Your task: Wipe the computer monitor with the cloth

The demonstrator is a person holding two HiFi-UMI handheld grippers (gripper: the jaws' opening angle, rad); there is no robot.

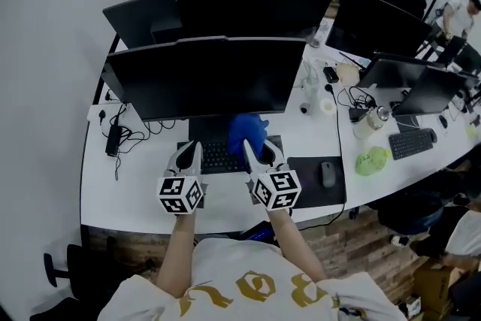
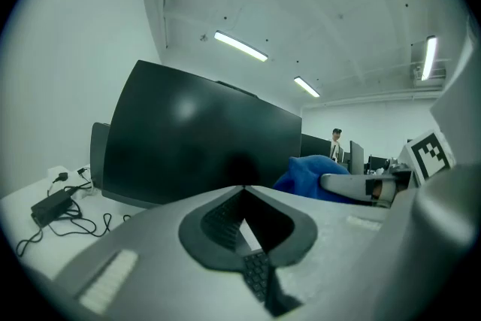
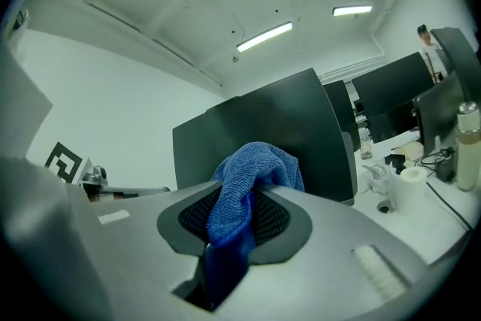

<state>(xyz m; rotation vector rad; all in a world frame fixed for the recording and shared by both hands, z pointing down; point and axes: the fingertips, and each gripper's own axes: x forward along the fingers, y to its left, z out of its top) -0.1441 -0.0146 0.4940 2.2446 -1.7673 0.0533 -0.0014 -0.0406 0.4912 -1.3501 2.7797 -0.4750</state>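
A dark computer monitor [image 1: 203,79] stands on the white desk right in front of me, and both gripper views show it close ahead [image 2: 195,139] [image 3: 278,131]. A blue cloth [image 1: 246,133] is bunched in my right gripper [image 1: 259,150], just below the screen's lower edge. In the right gripper view the cloth [image 3: 252,177] is clamped between the pads and spills over the tips of that gripper [image 3: 252,190]. My left gripper [image 1: 189,154] hovers beside it over the keyboard [image 1: 222,158]. Its jaws [image 2: 244,188] meet with nothing in them. The cloth [image 2: 308,173] shows to its right.
A mouse [image 1: 328,174] lies on a dark pad to the right. A power adapter with cables [image 1: 113,137] sits at the desk's left. More monitors [image 1: 255,7] stand behind. A bottle [image 1: 368,122], a green object [image 1: 372,160] and a second keyboard [image 1: 411,143] crowd the right desk.
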